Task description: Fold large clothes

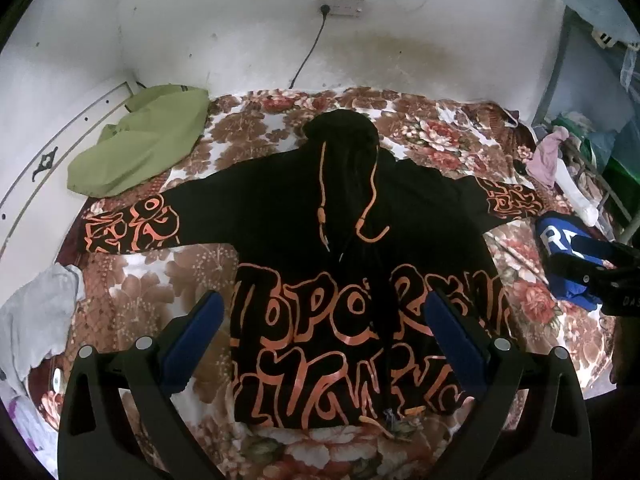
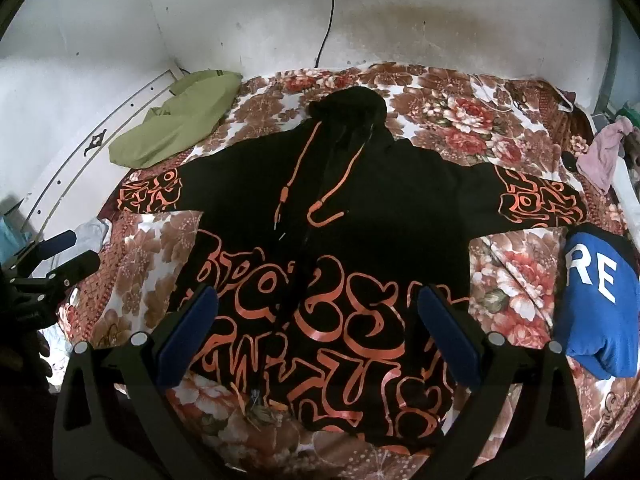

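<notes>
Bed [image 1: 132, 280]: floral cover, set against a white wall; it bears everything below.

Hoodie [image 1: 360, 216]: black with orange lettering, spread flat and face up across the middle of the bed. Hood [image 1: 340, 128] toward the wall, hem [image 1: 312, 420] toward the person. Its long axis across the bed is the sleeve line, cuff to cuff; the body axis runs away from both grippers, hood to hem. No fold made yet, by the look of it.

Green cloth [image 1: 140, 144]: bunched near the wall, beyond the left sleeve [image 1: 132, 228]; apart from the hoodie.

Blue garment [image 2: 600, 300]: folded, white letters, just beside the right sleeve [image 2: 540, 204] and below its cuff.

Grey cloth [image 1: 36, 320]: crumpled at the left edge of the bed.

Left gripper [image 1: 324, 344]: above the hem end, tilted down; jaws wide apart, nothing between them but air. The left sleeve lies up and to its left.

Right gripper [image 2: 316, 336]: likewise above the hem end, jaws wide apart and empty. The right sleeve lies up and to its right, with the blue garment close to the likely path.

Drawcords [image 1: 348, 200]: two orange cords lying loose on the chest.

Judgement: each sleeve is nearer its own-side gripper, so a sleeve-in fold suits one hand per side.
</notes>
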The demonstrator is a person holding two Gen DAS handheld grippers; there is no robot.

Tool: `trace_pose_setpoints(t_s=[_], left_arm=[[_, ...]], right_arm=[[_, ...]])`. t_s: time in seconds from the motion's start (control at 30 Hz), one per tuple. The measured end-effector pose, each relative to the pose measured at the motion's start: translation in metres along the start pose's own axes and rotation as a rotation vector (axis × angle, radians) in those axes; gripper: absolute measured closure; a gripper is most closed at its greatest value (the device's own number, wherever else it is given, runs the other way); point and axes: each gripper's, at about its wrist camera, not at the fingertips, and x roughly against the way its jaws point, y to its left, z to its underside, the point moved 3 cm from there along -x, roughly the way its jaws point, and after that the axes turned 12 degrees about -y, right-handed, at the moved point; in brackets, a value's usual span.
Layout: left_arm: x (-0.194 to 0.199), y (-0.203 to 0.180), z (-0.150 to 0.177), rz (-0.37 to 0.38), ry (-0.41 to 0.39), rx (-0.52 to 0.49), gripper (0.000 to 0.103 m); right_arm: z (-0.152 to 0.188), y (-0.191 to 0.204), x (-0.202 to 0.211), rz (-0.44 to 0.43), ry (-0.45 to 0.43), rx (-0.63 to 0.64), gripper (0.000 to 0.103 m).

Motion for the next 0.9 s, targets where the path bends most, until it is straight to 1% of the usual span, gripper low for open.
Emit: trace_pose_setpoints(t_s=[0.27,0.37,0.57,0.9], left_arm=[[-0.0007,0.0036,0.0028,-0.002,0.011,0.022,0.005],[-0.002,0.0055,0.0036,-0.004,0.018,0.029,0.005],[-0.0031,0.0098,0.0041,-0.004,0.024,0.05,0.005],[-0.0035,0.0102,0.0055,-0.003,0.027,0.053,0.005]], right_arm=[[0.0017,0.0022,-0.0005,0.003,0.005,0.002,0.004],[0.002,0.0012,0.0006,0.009,-0.004,0.001,0.004],[0.0048,-0.0039,-0.0022,0.015,0.006,-0.017,0.004],[0.0052,-0.0036,-0.0031,0.014,0.009,-0.018,0.004]])
